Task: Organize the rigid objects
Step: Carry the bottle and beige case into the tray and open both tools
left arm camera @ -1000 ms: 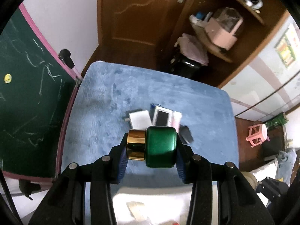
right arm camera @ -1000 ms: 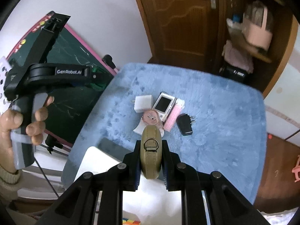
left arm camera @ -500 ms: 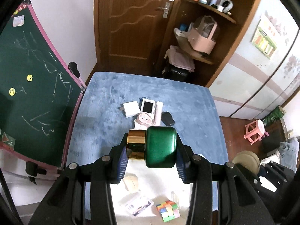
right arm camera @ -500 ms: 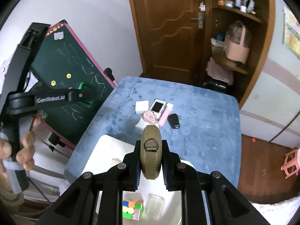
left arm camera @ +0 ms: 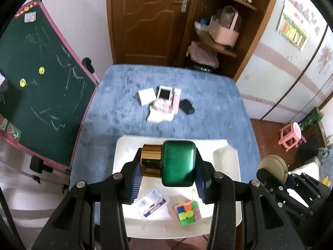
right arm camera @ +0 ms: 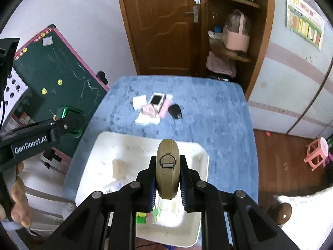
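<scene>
- Left gripper [left arm camera: 168,164]: jaws clamped on green-and-gold bottle [left arm camera: 178,163], held above white tray [left arm camera: 226,145].
- Right gripper [right arm camera: 167,171]: jaws pressed against olive round pouch [right arm camera: 167,166], above the tray on blue table [right arm camera: 224,120].

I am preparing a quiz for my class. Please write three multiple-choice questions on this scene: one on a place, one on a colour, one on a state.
1. Where does the puzzle cube lie?
A. in the white tray
B. on the blue cloth
C. on the shelf

2. What colour is the bottle in the left gripper?
A. red
B. green with a gold cap
C. white

3. What is the state of the right gripper?
A. open and empty
B. shut on a phone
C. shut on an olive pouch

Answers: 1 A, the cube rests inside the tray; 2 B, green body and gold cap show; 3 C, both pads press the pouch.
</scene>
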A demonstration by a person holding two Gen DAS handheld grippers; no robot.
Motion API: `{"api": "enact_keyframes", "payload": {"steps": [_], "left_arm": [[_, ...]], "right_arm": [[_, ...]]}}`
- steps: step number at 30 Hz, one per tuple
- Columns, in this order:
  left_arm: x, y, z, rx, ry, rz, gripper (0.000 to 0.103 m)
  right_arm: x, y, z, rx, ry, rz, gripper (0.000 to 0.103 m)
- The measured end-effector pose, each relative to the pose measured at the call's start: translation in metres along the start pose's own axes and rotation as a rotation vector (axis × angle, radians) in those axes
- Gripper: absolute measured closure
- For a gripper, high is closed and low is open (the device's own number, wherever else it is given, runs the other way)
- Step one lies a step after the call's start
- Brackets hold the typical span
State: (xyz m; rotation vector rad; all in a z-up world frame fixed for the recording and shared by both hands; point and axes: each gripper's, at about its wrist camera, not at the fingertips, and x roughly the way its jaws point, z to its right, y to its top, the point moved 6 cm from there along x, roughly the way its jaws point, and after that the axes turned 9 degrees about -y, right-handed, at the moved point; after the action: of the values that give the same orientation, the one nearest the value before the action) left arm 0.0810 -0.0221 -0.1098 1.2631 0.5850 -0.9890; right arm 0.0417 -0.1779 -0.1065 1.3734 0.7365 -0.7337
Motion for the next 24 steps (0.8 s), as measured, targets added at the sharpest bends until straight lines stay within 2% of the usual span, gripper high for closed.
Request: {"api": "enact_keyframes", "payload": {"steps": [9, 24], "left_arm": [[0.034, -0.042, -0.011, -0.02, 0.028, -0.083, 0.056], [0.086, -0.072, -0.016, 0.004, 0.026, -0.158, 0.056]], "right_arm": [[0.042, -0.052, -0.013, -0.03, -0.028, -0.126, 0.084], [0.104, -0.114, -0.014, -0.035, -0.072, -0.333, 0.084]]}}
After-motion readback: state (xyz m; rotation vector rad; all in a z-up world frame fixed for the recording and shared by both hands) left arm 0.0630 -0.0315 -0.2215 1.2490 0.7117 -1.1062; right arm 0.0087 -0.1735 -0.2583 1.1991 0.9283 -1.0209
